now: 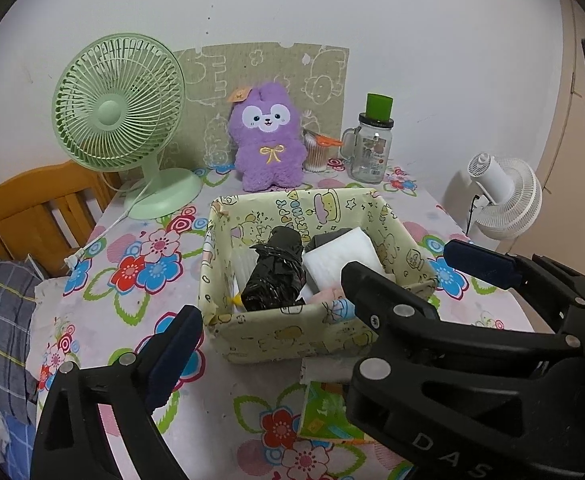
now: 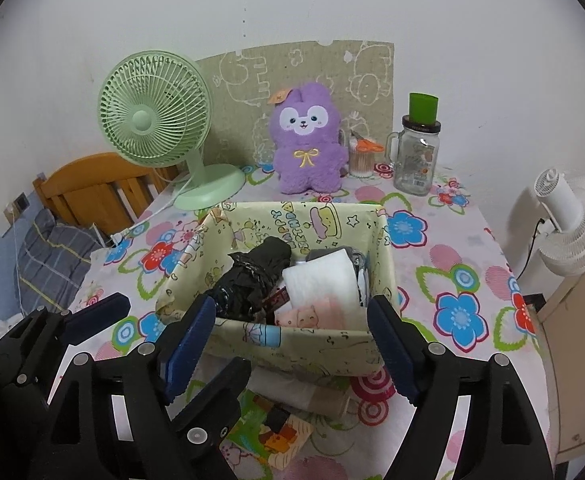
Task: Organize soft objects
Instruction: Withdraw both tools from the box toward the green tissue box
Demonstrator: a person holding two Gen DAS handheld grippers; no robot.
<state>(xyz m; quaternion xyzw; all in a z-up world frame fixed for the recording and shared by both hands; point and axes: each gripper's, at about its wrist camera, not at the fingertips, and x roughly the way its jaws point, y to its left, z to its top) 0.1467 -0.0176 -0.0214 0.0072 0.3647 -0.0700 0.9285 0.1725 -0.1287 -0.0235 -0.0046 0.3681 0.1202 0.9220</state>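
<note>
Your folded black umbrella [image 2: 252,280] lies in the left half of the cartoon-print box [image 2: 292,344] at the desk's [image 2: 472,360] centre, its long axis running from the box's near wall at 6 o'clock toward the far wall at 12, tilted slightly right. It looks crinkled and glossy, strapped round its middle. At its 3 o'clock sit a white folded cloth [image 2: 320,280] and a pink piece with small animal faces [image 2: 308,316]; grey fabric beneath them is mostly hidden. Your left hand-held gripper [image 1: 268,292] is spread wide with nothing between its fingers. Your right hand-held gripper [image 2: 292,344] is likewise spread, straddling the box's near wall without pressing it. A purple plush rabbit [image 2: 308,144] stands upright at 12 o'clock beyond the box.
</note>
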